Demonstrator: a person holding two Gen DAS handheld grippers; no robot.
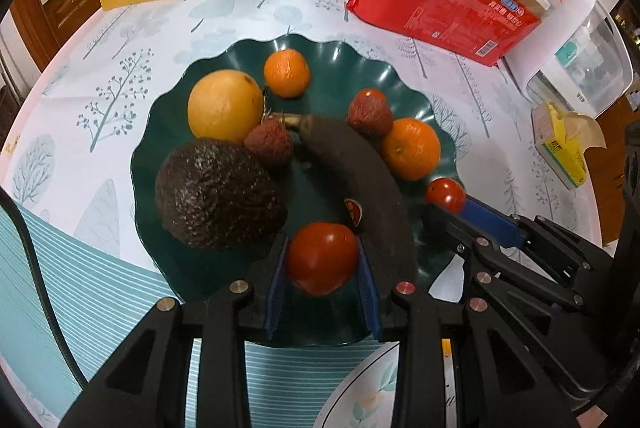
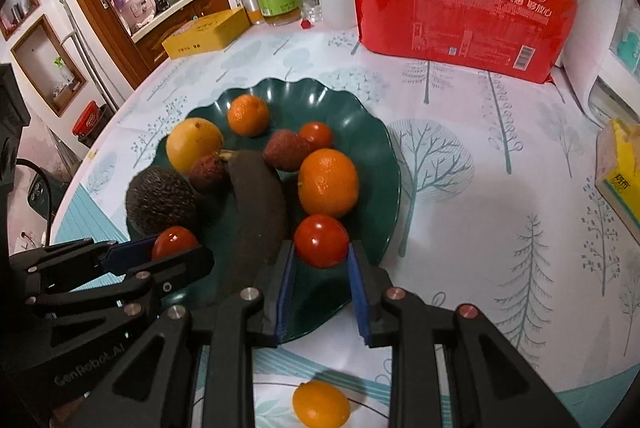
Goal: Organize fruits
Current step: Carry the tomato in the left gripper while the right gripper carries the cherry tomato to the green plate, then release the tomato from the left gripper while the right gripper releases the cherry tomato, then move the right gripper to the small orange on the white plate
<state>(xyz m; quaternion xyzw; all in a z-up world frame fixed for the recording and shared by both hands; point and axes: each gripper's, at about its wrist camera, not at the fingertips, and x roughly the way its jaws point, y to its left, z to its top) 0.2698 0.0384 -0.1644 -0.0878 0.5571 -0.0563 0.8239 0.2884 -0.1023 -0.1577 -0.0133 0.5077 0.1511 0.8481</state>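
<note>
Both tongs are clenching cherry tomatoes over the green plate (image 1: 168, 132) at frame centre — left tongs (image 1: 322, 260) gripping one tomato (image 1: 322, 258), right tongs (image 2: 322, 260) another (image 2: 321, 241). Next: lowering, then releasing onto bare plate.

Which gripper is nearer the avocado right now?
Left. The left gripper, shut on a tomato, sits right beside the avocado. The right gripper, shut on another tomato, is beyond the dark banana.
</note>
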